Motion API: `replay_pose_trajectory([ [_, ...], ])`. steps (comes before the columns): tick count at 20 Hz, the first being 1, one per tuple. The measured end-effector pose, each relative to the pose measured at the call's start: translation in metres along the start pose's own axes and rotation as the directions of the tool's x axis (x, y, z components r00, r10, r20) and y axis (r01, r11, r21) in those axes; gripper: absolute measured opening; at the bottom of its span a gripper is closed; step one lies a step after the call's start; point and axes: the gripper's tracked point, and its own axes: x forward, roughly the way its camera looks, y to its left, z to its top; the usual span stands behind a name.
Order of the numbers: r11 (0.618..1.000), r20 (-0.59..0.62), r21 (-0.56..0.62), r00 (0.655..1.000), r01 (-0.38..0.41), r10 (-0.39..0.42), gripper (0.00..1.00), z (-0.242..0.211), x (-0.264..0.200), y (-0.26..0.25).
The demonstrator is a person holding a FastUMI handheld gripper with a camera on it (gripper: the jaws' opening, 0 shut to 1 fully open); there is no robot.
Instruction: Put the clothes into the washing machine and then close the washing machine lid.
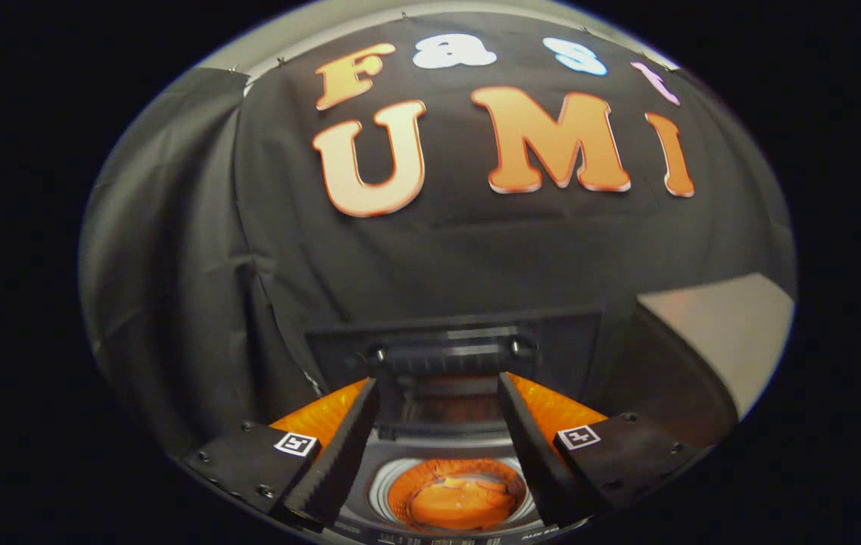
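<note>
My tongs [438, 424] hang apart and empty above the washing machine [369, 499], orange clothes [457, 499] already in the drum, raised lid [449, 341] left to shut.

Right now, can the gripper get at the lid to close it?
Probably yes. The gripper is open, holds nothing, and the raised lid stands just beyond its fingers, above the drum with the clothes inside.
</note>
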Motion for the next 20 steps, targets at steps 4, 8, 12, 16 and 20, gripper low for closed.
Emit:
replay_pose_trajectory([
  [4, 1.000, 0.071, -0.029, 0.997, 0.005, -0.003, 0.99, 0.064, 0.011, -0.007],
  [8, 0.995, 0.047, -0.067, 0.997, 0.071, -0.068, 0.99, 0.079, 0.068, -0.039],
  [12, 0.993, -0.068, -0.017, 0.991, 0.116, -0.117, 1.00, 0.045, 0.127, -0.074],
  [16, 0.989, -0.138, -0.048, 0.980, 0.140, -0.145, 1.00, 0.020, 0.162, -0.081],
  [20, 0.987, -0.131, -0.090, 0.981, 0.131, -0.142, 0.98, 0.015, 0.179, -0.075],
])
